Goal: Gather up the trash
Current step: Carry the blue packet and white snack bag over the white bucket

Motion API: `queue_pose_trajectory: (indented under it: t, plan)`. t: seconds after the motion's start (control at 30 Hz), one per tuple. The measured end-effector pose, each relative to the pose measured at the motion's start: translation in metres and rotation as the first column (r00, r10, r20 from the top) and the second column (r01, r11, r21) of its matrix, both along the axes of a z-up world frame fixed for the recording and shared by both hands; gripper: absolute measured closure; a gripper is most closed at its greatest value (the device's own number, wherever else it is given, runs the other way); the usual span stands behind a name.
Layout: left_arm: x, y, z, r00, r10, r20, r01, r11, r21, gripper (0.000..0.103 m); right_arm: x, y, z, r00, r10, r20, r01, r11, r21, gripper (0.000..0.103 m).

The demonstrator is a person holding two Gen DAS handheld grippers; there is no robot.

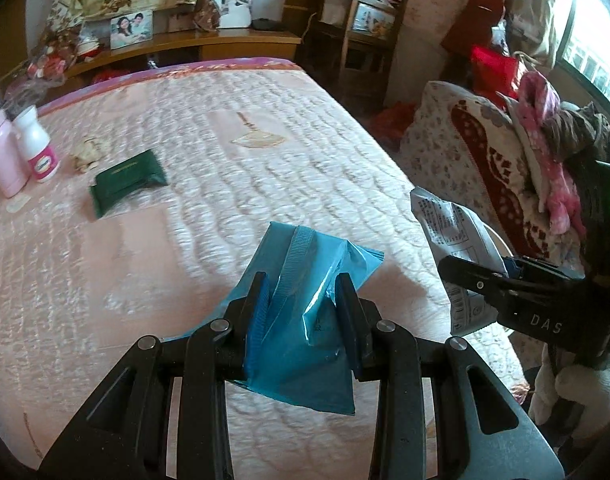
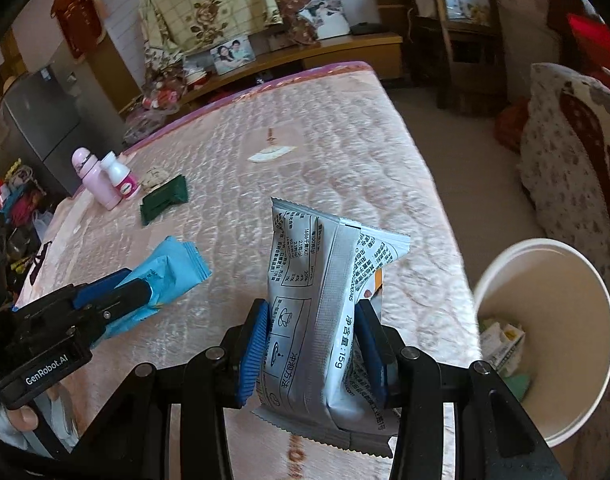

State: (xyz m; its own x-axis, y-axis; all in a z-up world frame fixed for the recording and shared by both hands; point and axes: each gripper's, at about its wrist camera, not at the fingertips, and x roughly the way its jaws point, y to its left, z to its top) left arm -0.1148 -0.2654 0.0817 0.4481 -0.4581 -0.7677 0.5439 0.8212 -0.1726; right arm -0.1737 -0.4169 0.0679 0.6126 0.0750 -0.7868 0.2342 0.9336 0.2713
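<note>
You can read "GenRobot.AI" in white on the left gripper (image 2: 117, 300) body | "DAS" on the right gripper (image 1: 465, 276) arm | "净含量:15g" and "冲泡方法" on the silver sachet (image 2: 325, 320) that gripper grips, beside a nutrition table headed "每100克(g)"; its finer print is too small for you.

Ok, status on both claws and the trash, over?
Left claw shut on blue wrapper. Right claw shut on silver packet. White bin beside bed, path clear.
</note>
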Motion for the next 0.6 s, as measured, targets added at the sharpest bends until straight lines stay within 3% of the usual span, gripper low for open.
queue_pose_trajectory:
  t: [0.6]
  plan:
    - [-0.026,-0.102,0.004,0.988,-0.156,-0.011,0.156,0.987,-0.027,0.072,-0.053,-0.076,0.003,0.989,-0.147,-0.011,0.147,0.989,-0.01,0.06]
